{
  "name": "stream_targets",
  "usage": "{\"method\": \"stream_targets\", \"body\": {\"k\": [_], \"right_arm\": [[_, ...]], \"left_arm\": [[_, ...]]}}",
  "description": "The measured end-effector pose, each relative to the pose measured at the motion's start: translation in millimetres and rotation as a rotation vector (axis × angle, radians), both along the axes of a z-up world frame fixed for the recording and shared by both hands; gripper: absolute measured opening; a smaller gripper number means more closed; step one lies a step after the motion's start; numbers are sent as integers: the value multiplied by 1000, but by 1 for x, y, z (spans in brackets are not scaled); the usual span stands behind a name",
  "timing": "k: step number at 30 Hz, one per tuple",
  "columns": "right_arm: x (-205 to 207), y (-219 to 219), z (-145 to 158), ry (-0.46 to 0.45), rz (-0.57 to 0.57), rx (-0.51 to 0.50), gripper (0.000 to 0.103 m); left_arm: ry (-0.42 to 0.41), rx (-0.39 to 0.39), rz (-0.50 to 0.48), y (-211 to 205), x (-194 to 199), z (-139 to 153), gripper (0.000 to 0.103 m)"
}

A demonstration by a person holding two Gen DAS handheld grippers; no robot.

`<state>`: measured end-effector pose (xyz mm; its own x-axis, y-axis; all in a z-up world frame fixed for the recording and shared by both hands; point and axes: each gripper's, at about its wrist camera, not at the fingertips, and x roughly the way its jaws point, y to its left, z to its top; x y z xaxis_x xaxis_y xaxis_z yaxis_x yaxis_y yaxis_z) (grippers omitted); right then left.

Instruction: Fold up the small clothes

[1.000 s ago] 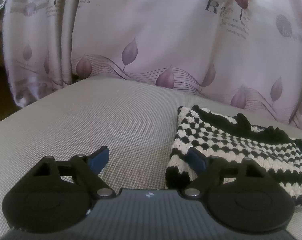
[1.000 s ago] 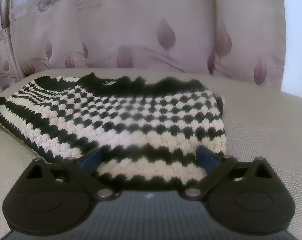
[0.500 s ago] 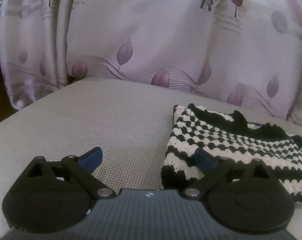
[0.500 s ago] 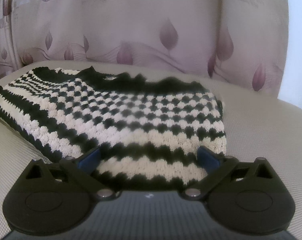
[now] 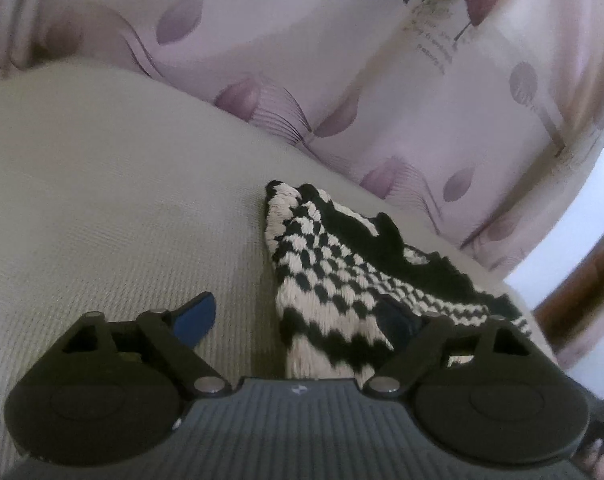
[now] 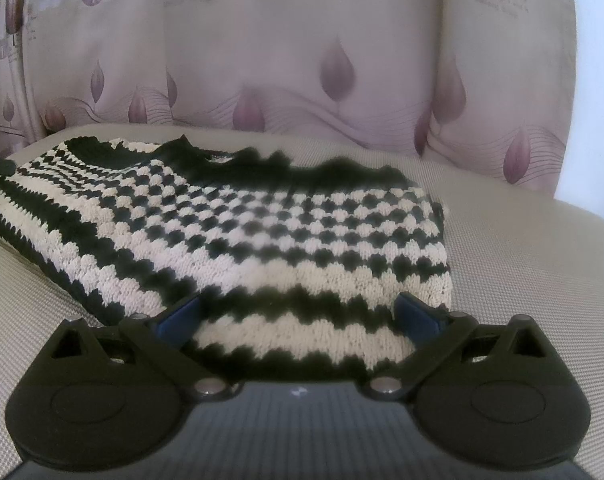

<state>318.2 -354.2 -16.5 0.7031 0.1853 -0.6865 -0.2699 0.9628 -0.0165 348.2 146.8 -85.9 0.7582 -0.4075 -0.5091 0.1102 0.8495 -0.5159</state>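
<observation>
A black-and-cream checkered knit sweater lies folded flat on the beige woven cushion. My right gripper is open, its blue fingertips spread over the sweater's near hem. In the left wrist view the sweater's left end shows, tilted. My left gripper is open; its left finger is over bare cushion and its right finger sits on the sweater's edge.
A pink curtain with purple leaf prints hangs right behind the cushion; it also fills the top of the left wrist view. The cushion's right edge drops off near a bright wall.
The left gripper has rolled and swung toward the sweater's left end, so its view is tilted. The right gripper has crept slightly closer to the hem. Both stay open.
</observation>
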Motion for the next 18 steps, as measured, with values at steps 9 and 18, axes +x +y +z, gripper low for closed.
{"method": "stream_targets", "body": {"k": [9,18], "right_arm": [[-2,-2,2,-7,-4,16,103],[-2,-2,2,-9,-6,18,103]], "left_arm": [[47,21,-251,-10,59,3,76],[84,-184,-339,0,84,-22,52]]}}
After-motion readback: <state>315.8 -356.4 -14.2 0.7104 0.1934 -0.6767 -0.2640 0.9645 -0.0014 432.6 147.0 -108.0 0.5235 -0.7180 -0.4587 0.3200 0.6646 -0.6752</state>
